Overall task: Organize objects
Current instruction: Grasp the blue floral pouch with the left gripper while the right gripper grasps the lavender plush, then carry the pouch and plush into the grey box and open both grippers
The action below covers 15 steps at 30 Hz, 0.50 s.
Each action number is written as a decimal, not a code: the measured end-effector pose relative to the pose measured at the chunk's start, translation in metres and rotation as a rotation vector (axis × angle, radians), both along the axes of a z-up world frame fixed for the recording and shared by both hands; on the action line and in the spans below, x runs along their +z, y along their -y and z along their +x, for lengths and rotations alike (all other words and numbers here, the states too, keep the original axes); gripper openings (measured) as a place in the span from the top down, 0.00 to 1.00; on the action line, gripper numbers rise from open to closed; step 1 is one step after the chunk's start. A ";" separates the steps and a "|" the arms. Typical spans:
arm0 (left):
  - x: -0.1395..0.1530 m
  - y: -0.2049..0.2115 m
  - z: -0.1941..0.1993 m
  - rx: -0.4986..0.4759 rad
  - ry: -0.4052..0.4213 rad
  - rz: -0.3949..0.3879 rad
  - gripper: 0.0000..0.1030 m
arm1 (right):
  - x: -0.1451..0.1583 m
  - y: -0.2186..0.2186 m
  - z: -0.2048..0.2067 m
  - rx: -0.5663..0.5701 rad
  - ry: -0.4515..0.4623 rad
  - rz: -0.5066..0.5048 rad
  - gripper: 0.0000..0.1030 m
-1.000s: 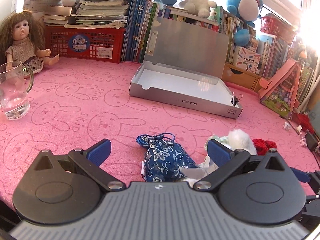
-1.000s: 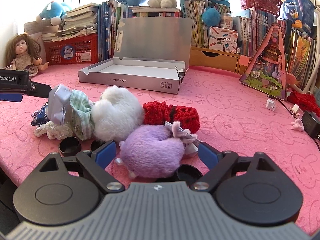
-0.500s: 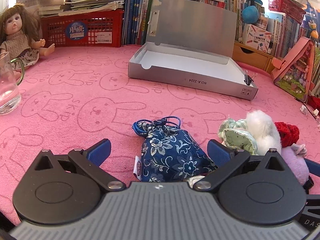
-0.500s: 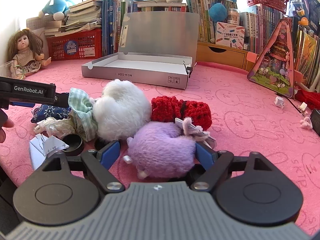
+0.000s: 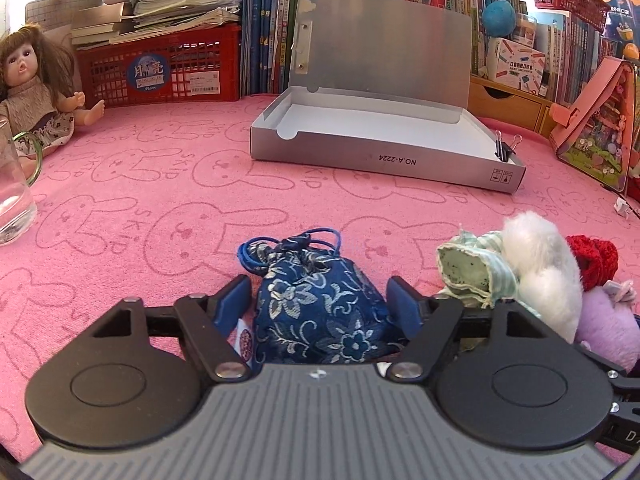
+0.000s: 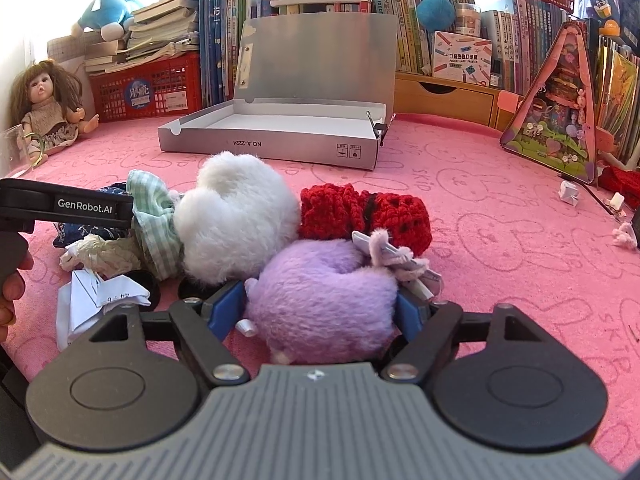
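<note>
1. Pink rabbit-print cloth point(image 5: 132, 184) covers the desk; a glass mug point(image 5: 14, 200) and a doll point(image 5: 34, 92) are seen at its far left, untouched.
2. Blue floral drawstring pouch point(image 5: 320, 304) is framed by the left hand-held gripper point(image 5: 320, 304), whose jaws are closing; the blue pads appear just beside its sides, and a firm grip is not yet shown.
3. Behind, toward the middle, a silver file box point(image 5: 384, 160) lies with its lid up. Only a binder clip point(image 5: 505, 148) is seen at its corner, so it is judged that nothing has been stowed yet.
4. Further right, a pile is left to sort: a green checked cloth item point(image 6: 154, 216), a white fluffy toy point(image 6: 236, 232), a red crocheted piece point(image 6: 360, 212), crumpled paper point(image 6: 96, 300) and dark round lids point(image 6: 144, 284).
5. At the pile's near edge, a purple plush toy point(image 6: 324, 304) is enclosed by the right hand-held gripper point(image 6: 322, 312); its jaws are closing and the pads appear to be pressed into the fur.
6. The task is judged to be at its start: two first pickups are under way, and everything remains outside the box.
</note>
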<state>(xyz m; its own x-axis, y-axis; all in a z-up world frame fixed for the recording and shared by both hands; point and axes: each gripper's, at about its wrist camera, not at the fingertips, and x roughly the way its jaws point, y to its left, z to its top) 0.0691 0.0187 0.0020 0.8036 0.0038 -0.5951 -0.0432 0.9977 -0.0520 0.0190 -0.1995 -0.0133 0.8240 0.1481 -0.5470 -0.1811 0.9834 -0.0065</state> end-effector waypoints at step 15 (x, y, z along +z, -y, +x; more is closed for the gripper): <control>0.032 -0.014 -0.003 -0.016 0.067 -0.007 0.39 | 0.039 0.008 -0.006 0.010 0.069 0.062 0.33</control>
<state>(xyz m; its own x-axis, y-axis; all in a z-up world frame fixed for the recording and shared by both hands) 0.0658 0.0323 0.0343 0.8418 -0.0136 -0.5396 -0.0233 0.9978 -0.0616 0.0129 -0.2077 0.0256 0.8576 0.1884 -0.4786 -0.1921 0.9805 0.0417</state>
